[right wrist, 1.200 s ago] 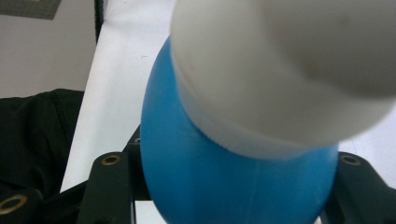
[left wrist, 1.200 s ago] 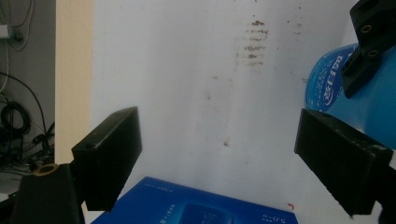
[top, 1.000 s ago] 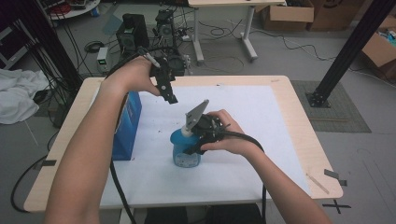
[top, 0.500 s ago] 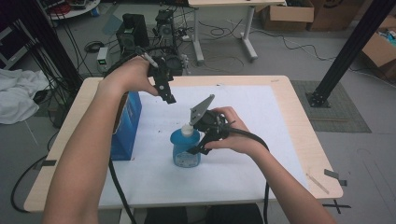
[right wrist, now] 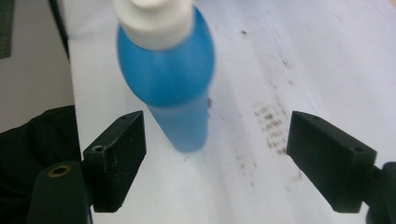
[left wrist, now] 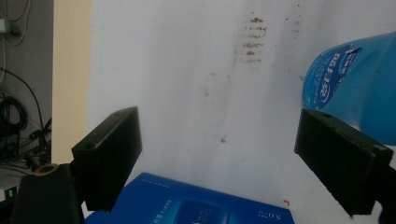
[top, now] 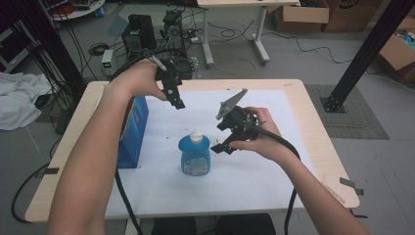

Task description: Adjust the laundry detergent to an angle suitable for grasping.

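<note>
The blue bottle [top: 195, 154] is seen standing upright on the white sheet of the table [top: 313, 142], near the middle, its white cap [top: 196, 135] on top and its long axis vertical. The right gripper [top: 220, 146] is held just to the right of the bottle; its jaws have just been opening and are spread wide, with nothing pinched between them. The left gripper [top: 178, 104] is held farther off, above and beyond the bottle, its jaws likewise spread and empty. A blue box [top: 133, 128] lies to the left. The right gripper is judged the nearer.
</note>
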Tool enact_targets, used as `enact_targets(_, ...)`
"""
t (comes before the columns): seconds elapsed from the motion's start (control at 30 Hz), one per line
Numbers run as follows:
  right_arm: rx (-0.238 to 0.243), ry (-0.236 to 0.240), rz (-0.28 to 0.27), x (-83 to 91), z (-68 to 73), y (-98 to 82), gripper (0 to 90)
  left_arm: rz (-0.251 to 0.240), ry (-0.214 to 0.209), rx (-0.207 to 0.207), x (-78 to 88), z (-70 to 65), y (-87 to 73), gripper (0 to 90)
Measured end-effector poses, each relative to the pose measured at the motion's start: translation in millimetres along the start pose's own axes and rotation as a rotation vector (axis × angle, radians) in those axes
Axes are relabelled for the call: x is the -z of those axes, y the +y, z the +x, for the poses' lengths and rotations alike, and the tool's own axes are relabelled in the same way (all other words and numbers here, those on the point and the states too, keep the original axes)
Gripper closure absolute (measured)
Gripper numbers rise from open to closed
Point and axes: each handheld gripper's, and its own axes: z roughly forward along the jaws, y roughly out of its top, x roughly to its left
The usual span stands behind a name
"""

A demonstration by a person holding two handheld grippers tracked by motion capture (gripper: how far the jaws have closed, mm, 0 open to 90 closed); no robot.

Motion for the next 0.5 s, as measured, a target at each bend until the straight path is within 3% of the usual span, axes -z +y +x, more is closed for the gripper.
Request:
enact_targets(0.07, -0.014, -0.007, 0.004, 1.9, -0.4, -1.3, 19.8, 0.001, -0.002, 0.002, 0.1, -0.4, 0.1, 15.6)
enact_targets(0.17, -0.124, -0.060, 0.039, 11.6, -3.2, -9.9, 22.1, 0.002, 0.000, 0.000, -0.2, -1.0, 0.6, 15.6)
enact_targets(0.37, -0.249, -0.156, 0.115, 20.9, -9.8, -27.9, 23.5, 0.006, 0.005, -0.013, 0.6, -3.2, 3.3, 15.6)
enact_targets(0.43, -0.269, -0.163, 0.121, 22.4, -12.0, -32.3, 23.8, 0.005, 0.005, -0.013, 0.8, -3.7, 3.6, 15.6)
enact_targets(0.5, -0.343, -0.191, 0.144, 27.1, -16.0, -44.6, 23.7, 0.002, 0.006, -0.018, 1.1, -4.4, 4.5, 15.6)
